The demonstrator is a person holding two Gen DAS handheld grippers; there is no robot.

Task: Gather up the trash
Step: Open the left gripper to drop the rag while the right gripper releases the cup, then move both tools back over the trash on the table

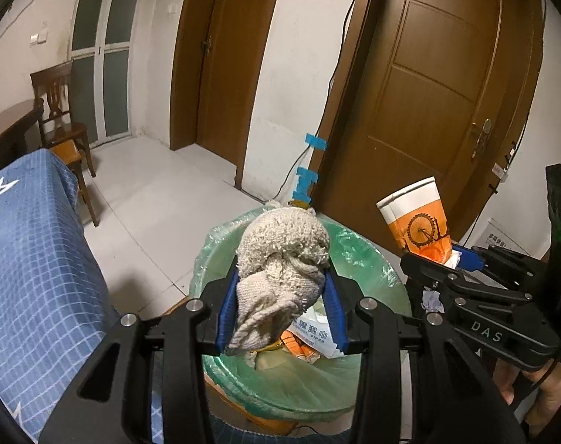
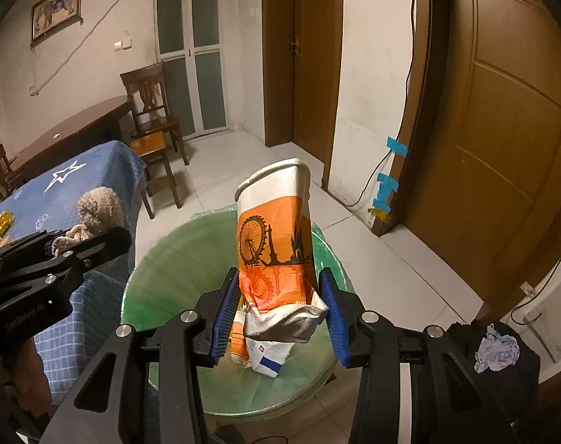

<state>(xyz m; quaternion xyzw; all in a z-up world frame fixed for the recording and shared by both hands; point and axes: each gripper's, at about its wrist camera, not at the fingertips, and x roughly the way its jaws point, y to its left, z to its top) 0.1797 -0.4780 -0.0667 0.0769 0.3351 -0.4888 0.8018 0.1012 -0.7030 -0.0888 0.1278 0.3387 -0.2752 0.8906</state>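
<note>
A: How do the two hand-held tools sit?

B: Both tilt downward over the round bin lined with a translucent green plastic bag (image 1: pixel 365 259). The left gripper (image 1: pixel 280 296) has its blue pads clamped on a crumpled beige knitted cloth (image 1: pixel 280 262). The right gripper (image 2: pixel 278 303) is clamped on a crushed orange-and-white paper cup printed with a Ferris wheel (image 2: pixel 274 236). In the left view the right gripper comes in from the right edge, with part of a hand (image 1: pixel 539 388) below it.

A: What do the held things look like?

B: The cloth bulges above the pads in a rounded lump and hangs in a twisted tail below them. The cup stands nearly upright, rim uppermost, its lower end squashed flat between the pads.

A: And where are they relative to the bin?

B: Both hang above the bin's opening, inside the line of its rim. Down in the bin lie a white wet-wipes packet (image 1: pixel 317 333) and orange scraps.

A: Any edges close by?

B: A table draped in a blue checked cloth with white stars (image 1: pixel 32 244) stands just beside the bin on the left. Pale floor tiles (image 1: pixel 151 199) lie open beyond the bin, up to a brown wooden door (image 1: pixel 439 103) and a wooden chair (image 1: pixel 64 125). A black bundle with crumpled pale paper (image 2: pixel 496 347) on top sits to the right of the bin.
</note>
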